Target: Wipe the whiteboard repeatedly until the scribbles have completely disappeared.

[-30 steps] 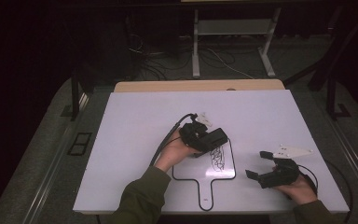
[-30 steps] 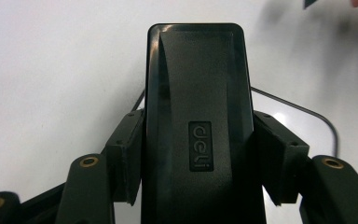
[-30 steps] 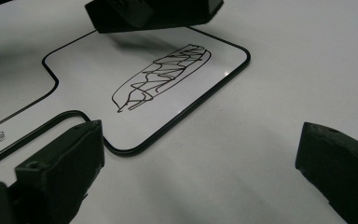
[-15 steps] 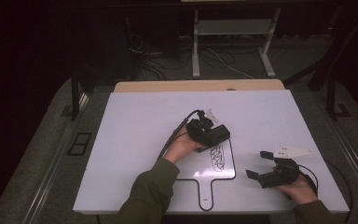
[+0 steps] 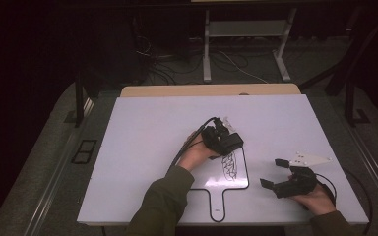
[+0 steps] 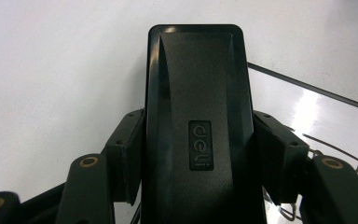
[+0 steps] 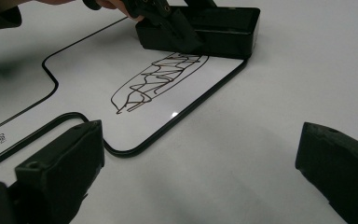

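A small handled whiteboard point(image 5: 211, 174) with a black rim lies on the white table point(image 5: 152, 128). A black scribble point(image 5: 230, 164) runs down its right half. My left gripper point(image 5: 221, 139) is shut on a black block eraser point(image 5: 230, 142), which rests at the board's far right corner, just above the scribble. In the left gripper view the eraser point(image 6: 198, 70) stands between the jaws of the left gripper point(image 6: 200, 158), with both pads against its sides. My right gripper point(image 5: 274, 173) rests open to the right of the board. In the right gripper view the right gripper point(image 7: 198, 172) faces the scribble point(image 7: 158, 79) and the eraser point(image 7: 214, 32).
A wooden strip point(image 5: 206, 90) borders the table's far edge. Beyond it are a dark floor with cables point(image 5: 177, 64) and a metal stand point(image 5: 246, 44). Bare white table lies to the left of the board and beyond it.
My left gripper has carried the eraser a little to the right and farther up the table, to the board's far right corner. The right gripper has stayed put.
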`<action>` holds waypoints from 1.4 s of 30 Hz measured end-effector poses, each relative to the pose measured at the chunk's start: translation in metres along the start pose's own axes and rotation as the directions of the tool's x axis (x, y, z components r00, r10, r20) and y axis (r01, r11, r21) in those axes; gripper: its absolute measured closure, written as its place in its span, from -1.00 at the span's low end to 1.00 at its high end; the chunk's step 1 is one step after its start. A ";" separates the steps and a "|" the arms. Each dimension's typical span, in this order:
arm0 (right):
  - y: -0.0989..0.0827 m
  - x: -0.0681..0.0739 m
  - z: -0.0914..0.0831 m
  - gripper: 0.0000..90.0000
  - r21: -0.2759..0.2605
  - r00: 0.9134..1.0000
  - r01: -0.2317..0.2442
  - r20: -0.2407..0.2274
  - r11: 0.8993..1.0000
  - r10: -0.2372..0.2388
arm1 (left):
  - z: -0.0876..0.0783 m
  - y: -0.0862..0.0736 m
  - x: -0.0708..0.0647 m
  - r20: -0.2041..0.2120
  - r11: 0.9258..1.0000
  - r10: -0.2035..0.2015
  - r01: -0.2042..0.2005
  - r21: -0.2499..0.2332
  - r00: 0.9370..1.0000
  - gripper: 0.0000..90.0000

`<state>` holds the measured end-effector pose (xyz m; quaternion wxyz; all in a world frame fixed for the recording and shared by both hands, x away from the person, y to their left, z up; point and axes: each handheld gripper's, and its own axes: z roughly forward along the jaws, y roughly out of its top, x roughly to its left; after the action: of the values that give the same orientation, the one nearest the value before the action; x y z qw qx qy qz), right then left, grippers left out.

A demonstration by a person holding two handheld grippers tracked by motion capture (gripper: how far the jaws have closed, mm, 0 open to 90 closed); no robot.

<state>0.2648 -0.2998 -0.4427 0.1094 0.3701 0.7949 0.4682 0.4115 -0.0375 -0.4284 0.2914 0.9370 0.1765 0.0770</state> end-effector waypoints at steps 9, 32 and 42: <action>0.000 0.000 0.000 -0.99 0.001 1.000 -0.001 0.001 1.000 0.001 | 0.000 0.002 -0.004 -0.006 0.999 0.038 -0.038 0.016 0.999 -0.13; 0.000 0.001 0.000 -0.99 0.004 1.000 0.001 0.003 1.000 -0.001 | -0.008 -0.008 -0.035 0.021 0.997 0.078 -0.078 0.005 0.997 -0.13; 0.000 0.001 0.001 -0.99 0.005 1.000 0.004 0.002 1.000 -0.004 | -0.012 -0.011 -0.046 0.033 0.996 0.093 -0.093 0.008 0.995 -0.13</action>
<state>0.2643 -0.2988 -0.4431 0.1101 0.3694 0.7966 0.4656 0.3624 -0.0402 -0.4271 0.2857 0.9467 0.1284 0.0745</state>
